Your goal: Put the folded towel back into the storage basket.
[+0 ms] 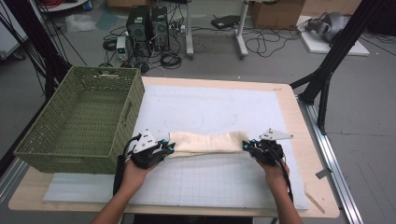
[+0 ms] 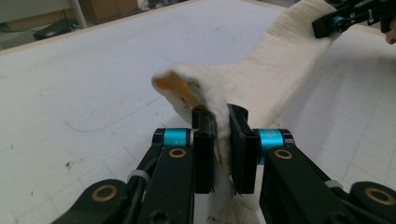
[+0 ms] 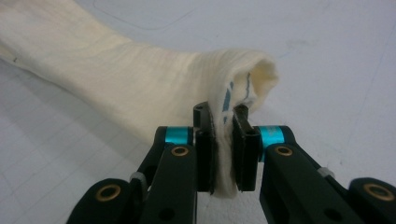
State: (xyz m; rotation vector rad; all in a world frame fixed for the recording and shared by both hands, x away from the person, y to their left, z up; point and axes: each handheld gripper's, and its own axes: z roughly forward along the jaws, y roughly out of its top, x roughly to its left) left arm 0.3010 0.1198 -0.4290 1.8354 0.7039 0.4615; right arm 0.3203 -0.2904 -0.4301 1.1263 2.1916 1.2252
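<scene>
A cream-coloured cloth (image 1: 208,142) lies folded into a long band across the white mat, stretched between the two grippers. My left gripper (image 1: 171,149) is shut on the cloth's left end (image 2: 223,140), whose corner curls up and shows a yellow stain. My right gripper (image 1: 244,145) is shut on the cloth's right end (image 3: 225,149), where a fold with blue marks bulges beyond the pads. In the left gripper view the right gripper (image 2: 327,25) shows far off at the top right, pinching the other end.
A green woven basket (image 1: 70,149) stands empty at the table's left side, close to my left hand. The white gridded mat (image 1: 210,182) covers most of the wooden table (image 1: 299,121). Computers, cables and black frame legs stand on the floor behind.
</scene>
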